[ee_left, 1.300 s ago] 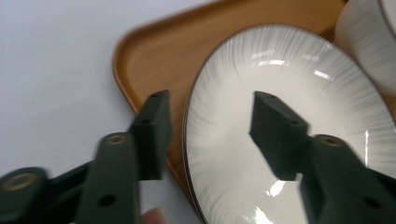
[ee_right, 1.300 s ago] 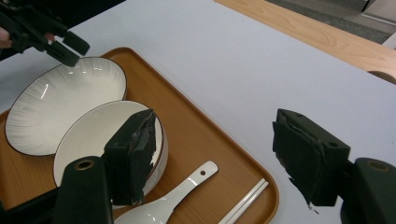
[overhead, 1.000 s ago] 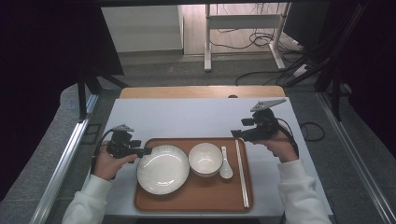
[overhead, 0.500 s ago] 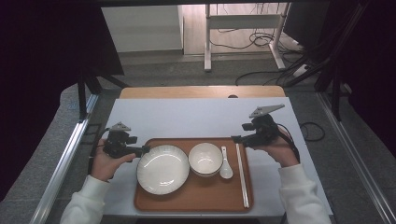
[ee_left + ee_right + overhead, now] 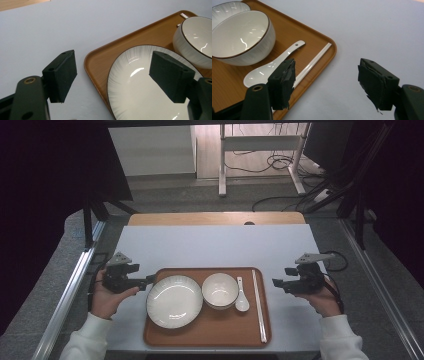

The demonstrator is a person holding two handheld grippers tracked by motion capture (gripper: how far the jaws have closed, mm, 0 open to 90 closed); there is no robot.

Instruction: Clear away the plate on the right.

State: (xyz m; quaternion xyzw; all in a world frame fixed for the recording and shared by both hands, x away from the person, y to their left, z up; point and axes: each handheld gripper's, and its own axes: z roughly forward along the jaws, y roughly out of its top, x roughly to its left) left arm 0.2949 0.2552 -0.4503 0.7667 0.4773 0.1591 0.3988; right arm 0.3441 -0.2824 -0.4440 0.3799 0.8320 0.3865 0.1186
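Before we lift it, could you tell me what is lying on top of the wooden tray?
On the tray lie a plate, a bowl, a spoon and chopsticks. Whatever is beneath the dishes is covered.

A lab: dark curtains [image 5: 45, 195], floor cables [image 5: 265, 170], framed test table [image 5: 215, 245].

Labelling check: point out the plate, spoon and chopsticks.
plate [image 5: 174, 300], high view, centre of its well.
spoon [image 5: 259, 72], right gripper view, its scoop.
chopsticks [image 5: 259, 305], high view, mid-length of the pair.
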